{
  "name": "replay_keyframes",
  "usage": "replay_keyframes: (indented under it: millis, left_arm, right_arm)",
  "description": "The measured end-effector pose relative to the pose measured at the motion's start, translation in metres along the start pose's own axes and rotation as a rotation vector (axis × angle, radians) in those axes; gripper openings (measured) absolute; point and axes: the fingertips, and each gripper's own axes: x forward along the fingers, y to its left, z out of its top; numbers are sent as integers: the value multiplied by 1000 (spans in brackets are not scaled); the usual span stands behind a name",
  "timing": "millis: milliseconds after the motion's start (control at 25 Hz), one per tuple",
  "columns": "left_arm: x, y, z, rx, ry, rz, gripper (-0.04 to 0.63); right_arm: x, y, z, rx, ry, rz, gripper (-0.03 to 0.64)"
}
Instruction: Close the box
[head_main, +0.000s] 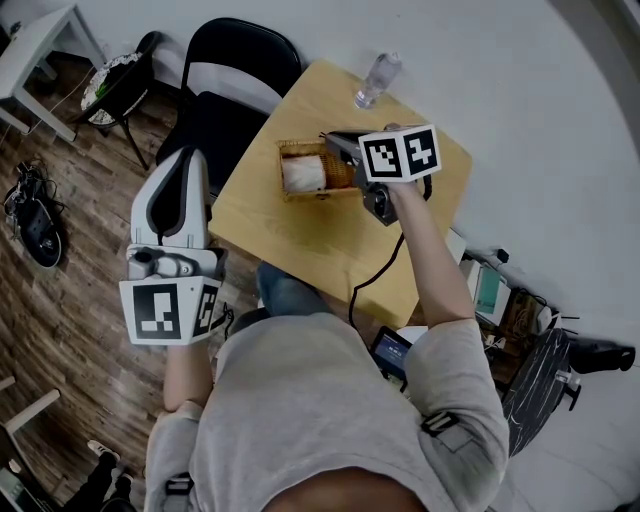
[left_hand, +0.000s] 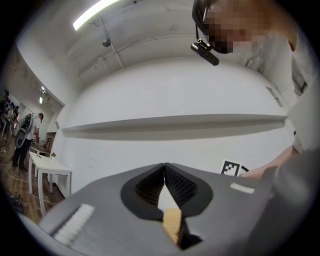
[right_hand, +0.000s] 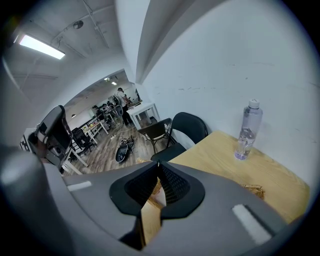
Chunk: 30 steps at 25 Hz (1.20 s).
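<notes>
The woven box (head_main: 296, 153) stands open on the small wooden table (head_main: 300, 240), with something white (head_main: 303, 175) inside it. My right gripper (head_main: 330, 140) hangs over the box's right end, fingertips together and nothing seen between them. In the right gripper view its jaws (right_hand: 157, 165) point across the table (right_hand: 270, 172), and bits of the box's wicker (right_hand: 254, 190) show behind and beside them. My left gripper (head_main: 190, 158) is held off the table's left side above the floor. It is shut and empty, and in the left gripper view the left gripper (left_hand: 164, 165) faces a white wall.
A clear water bottle (head_main: 376, 80) (right_hand: 248, 129) stands at the table's far corner. A black chair (head_main: 235, 90) (right_hand: 187, 127) sits behind the table. A black cable (head_main: 375, 270) runs from the right gripper across the table. Bags (head_main: 35, 220) lie on the floor at left; clutter (head_main: 520, 320) sits at right.
</notes>
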Motion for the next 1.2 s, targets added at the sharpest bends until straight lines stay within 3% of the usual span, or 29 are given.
replay_keyframes:
  millis: [1200]
  left_arm:
    - [-11,-20,-4,4,12,-13,60]
  right_arm:
    - [12,2,-89,91,71,20,21]
